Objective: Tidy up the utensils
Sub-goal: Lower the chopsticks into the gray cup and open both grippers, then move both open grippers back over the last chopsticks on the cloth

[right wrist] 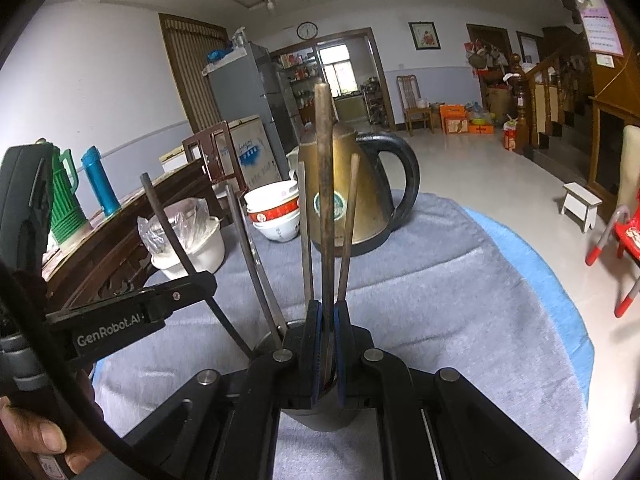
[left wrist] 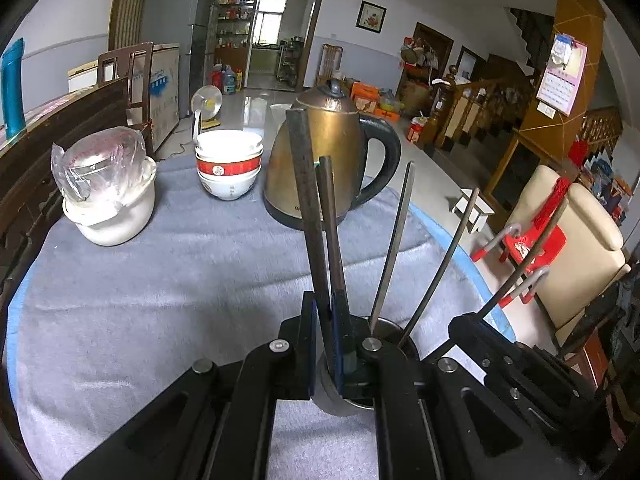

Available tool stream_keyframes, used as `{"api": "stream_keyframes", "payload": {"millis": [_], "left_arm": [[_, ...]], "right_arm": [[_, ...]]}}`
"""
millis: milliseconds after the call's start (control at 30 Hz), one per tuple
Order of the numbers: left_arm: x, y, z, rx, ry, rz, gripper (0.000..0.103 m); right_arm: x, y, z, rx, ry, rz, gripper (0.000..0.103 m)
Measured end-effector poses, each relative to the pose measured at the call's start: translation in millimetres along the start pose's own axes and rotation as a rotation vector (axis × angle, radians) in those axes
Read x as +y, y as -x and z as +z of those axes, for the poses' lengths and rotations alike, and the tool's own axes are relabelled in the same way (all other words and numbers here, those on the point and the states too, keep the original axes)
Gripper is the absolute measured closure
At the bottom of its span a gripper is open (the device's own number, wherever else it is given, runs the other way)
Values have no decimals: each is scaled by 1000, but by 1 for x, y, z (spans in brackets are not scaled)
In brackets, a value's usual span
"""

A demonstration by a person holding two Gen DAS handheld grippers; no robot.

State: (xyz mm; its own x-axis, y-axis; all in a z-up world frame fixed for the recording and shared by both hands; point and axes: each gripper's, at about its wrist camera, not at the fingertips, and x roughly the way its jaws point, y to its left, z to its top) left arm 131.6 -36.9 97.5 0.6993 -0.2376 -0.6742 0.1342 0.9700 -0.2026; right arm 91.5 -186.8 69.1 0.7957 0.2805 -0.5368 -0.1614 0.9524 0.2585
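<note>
Both our grippers clamp chopsticks standing in the metal cup.

Left to right: our left gripper points to 12 o'clock, low over the grey cloth, clenched on a dark chopstick that rises upright from the metal cup. Our right gripper, also aimed at 12 o'clock, grips a brown chopstick in the same cup, with loose chopsticks leaning toward 11 o'clock. The kettle stands beyond.

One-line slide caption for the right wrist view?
Right gripper shut on a chopstick above the metal holder.
</note>
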Motion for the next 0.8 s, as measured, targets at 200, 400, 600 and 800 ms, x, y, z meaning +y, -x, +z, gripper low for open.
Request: {"api": "stream_keyframes", "payload": {"millis": [200,400,600,800], "left_arm": [[1,1,-1,10,-2,-5,95],[4,3,0,36,17,-21,90],[20,27,6,-12,70,-11,54],[57,72,1,-107,143,9,40]], "right_arm": [[-1,-8,-1,33,-16,3,96],[0,-13,1,60,-9,-15,95],[-1,1,5,35,-24,-56,86],[-2,36,13,-73,-38,-81,32]]}}
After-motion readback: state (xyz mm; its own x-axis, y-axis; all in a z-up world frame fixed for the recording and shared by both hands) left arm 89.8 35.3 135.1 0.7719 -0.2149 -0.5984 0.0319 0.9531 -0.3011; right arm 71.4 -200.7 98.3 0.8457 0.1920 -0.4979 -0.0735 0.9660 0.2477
